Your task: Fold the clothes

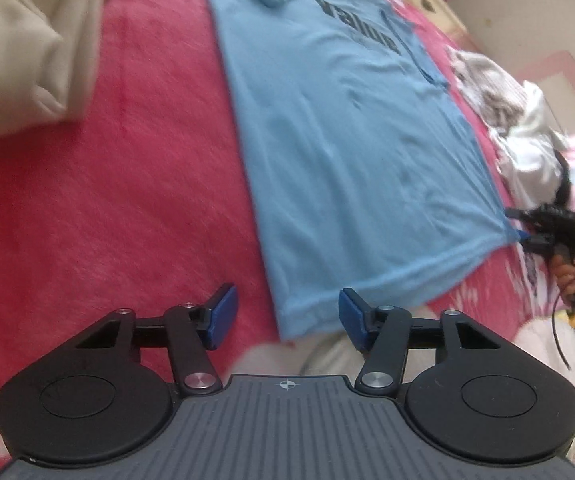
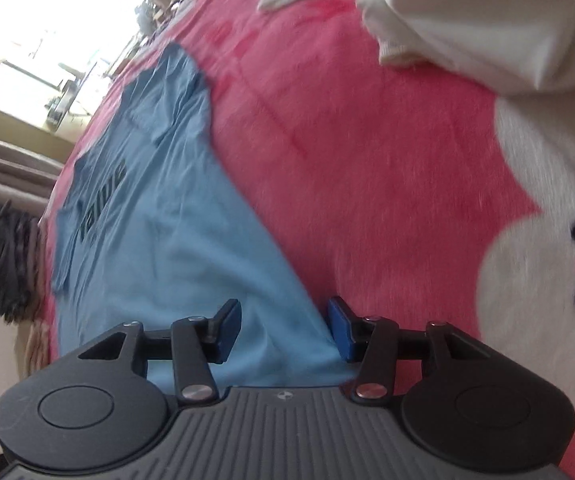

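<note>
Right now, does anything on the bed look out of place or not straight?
Nothing looks damaged or spilled. The blue T-shirt lies flat on the pink blanket, sleeves already folded in. Only the loose clothes look untidy: a cream garment bunched beside it and a crumpled pile on its other side.

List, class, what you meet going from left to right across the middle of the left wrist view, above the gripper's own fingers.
Cream garment → pink blanket → blue T-shirt → right gripper at the shirt's hem corner.
</note>
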Tool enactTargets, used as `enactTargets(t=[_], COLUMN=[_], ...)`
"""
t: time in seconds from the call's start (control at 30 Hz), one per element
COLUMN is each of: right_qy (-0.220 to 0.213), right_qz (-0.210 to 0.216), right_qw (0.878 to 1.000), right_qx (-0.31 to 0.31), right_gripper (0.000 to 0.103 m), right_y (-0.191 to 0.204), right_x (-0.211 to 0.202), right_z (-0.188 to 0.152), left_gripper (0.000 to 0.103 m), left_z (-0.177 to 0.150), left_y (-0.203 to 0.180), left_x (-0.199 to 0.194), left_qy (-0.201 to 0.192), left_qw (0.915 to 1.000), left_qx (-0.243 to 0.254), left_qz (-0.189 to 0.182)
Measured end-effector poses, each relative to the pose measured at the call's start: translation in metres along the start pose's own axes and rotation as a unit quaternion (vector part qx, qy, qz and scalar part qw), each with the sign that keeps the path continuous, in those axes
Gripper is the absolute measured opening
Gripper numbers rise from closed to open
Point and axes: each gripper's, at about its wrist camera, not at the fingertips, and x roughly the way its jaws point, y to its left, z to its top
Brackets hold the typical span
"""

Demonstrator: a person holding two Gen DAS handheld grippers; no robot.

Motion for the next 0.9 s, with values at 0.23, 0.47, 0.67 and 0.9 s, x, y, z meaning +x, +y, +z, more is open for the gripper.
enactTargets(t=[0.23, 0.47, 0.67, 0.9], right_qy=[-0.019, 0.011, 0.011, -0.013], right_qz=[0.001, 0.013, 0.010, 0.041], right_qw=[1.000, 1.000, 1.000, 0.999], right_qx=[0.007, -0.003, 0.003, 0.005], right_gripper=[0.045, 0.033, 0.007, 0.006], right_y=[-0.002, -0.007, -0.003, 0.009], right_x=[-0.002, 0.000, -0.003, -0.023], right_z=[0.008, -0.003, -0.010, -0.011], left_gripper=[0.042, 0.033, 0.009, 0.002], left_z=[-0.002, -0.012, -0.009, -0.005], left_y=[-0.013, -0.018, -0.028, -0.033], left_x=[0.017, 0.019, 0.020, 0.006], left_qy=[-0.006, 0.003, 0.016, 0.015], left_qw=[0.9995, 0.9992, 0.9961, 0.9968], left_qx=[0.022, 0.023, 0.042, 0.036], left_qz=[0.019, 0.033, 0.075, 0.069])
